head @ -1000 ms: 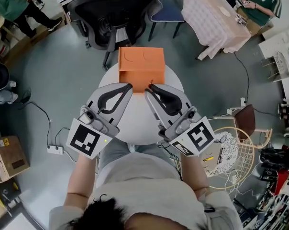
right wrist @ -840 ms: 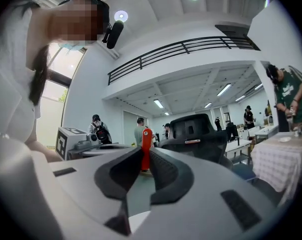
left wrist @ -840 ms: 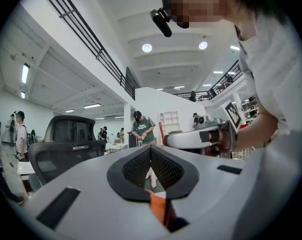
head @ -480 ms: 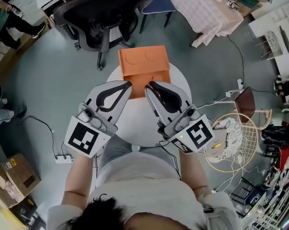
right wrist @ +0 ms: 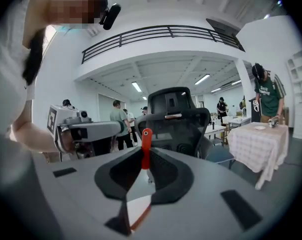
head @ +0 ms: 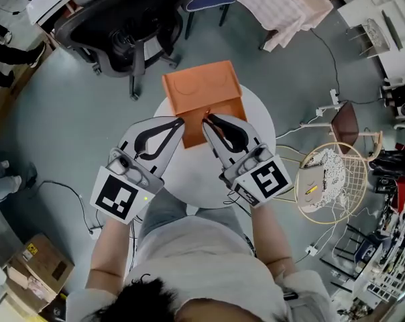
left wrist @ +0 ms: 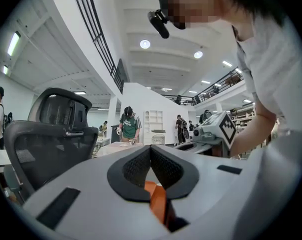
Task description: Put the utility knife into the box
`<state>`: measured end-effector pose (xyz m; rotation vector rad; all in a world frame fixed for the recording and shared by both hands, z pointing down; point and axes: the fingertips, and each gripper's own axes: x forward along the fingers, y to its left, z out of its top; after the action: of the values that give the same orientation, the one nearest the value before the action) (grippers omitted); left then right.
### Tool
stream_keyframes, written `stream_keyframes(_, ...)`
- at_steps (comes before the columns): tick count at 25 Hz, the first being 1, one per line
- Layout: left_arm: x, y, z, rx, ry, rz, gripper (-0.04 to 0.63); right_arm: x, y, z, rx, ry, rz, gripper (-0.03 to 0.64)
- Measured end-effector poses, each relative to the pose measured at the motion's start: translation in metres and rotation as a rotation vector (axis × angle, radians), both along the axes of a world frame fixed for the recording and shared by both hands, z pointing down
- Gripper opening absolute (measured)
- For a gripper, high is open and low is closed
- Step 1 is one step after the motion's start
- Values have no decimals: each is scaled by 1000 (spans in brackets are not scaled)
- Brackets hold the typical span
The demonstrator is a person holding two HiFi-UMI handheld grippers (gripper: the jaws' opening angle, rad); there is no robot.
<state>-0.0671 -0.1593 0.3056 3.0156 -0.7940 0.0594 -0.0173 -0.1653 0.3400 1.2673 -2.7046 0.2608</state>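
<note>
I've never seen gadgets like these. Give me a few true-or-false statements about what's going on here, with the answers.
1. The right gripper clamps a thin red utility knife between its jaws. True.
2. The box is blue. False: it is orange.
3. The box sits on a round white table. True.
4. The utility knife lies inside the box. False: it is held in the right gripper.
5. The left gripper has its jaws wide apart. False: they are together.
</note>
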Motion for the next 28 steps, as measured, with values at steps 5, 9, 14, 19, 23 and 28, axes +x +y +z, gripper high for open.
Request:
stream_keyframes(5,0,-13,13,-37,7,34,9,6,-13,39,-80,63,39,54)
stream_keyframes(9,0,-21,21,-52,5,54,9,12,-16,75,-154,126,56,54)
stream_keyframes(14,-5,-29,28,-71,5,59,9,14,-17,109,-227,183,59,55)
stream_keyframes(19,-10,-37,33,-87,8,48,9,15,-19,140,-283,281,22,54)
stream_keyframes(23,-14,-40,38,-94,5,42,9,16,-20,165,-324,373,-21,54)
stream_keyframes(28,-21,-45,41,-104,9,23,9,14,-20,197,-376,499,-92,54)
